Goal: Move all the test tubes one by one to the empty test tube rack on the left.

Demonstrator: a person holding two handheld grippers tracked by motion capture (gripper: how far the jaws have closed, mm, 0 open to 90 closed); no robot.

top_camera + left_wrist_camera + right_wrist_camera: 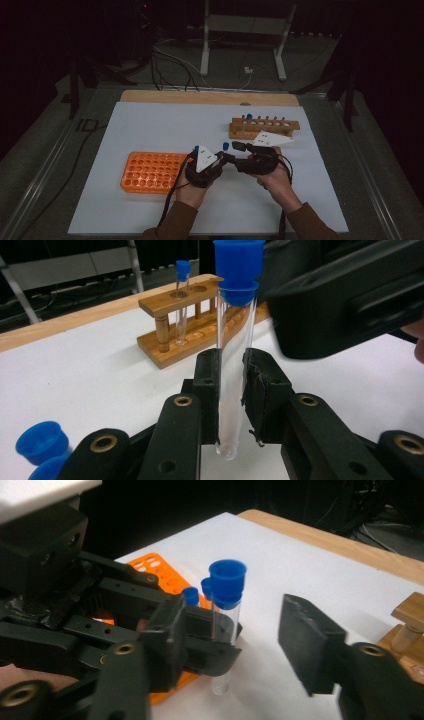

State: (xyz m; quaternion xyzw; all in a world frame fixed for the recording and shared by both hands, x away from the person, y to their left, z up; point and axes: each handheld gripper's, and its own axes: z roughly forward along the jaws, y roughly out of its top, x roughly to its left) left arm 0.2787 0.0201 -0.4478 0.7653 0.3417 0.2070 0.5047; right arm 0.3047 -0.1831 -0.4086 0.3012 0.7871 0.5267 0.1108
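Note:
A clear test tube (232, 365) with a blue cap (239, 262) stands upright between the pads of my left gripper (231, 385), which is shut on its lower half. In the high view the left gripper (220, 159) and this tube's cap (225, 146) sit at the table's middle front. My right gripper (237, 151) faces it from the right. In the right gripper view the right gripper (240, 630) is open with the capped tube (225, 610) between its jaws; the right-hand pad (307, 645) stands clear of the glass.
An orange tube rack (150, 172) lies left of the hands, with a blue-capped tube (196, 148) at its right end. A wooden rack (265, 127) behind the right hand holds one blue-capped tube (181, 295). A white mat (150, 125) covers the table.

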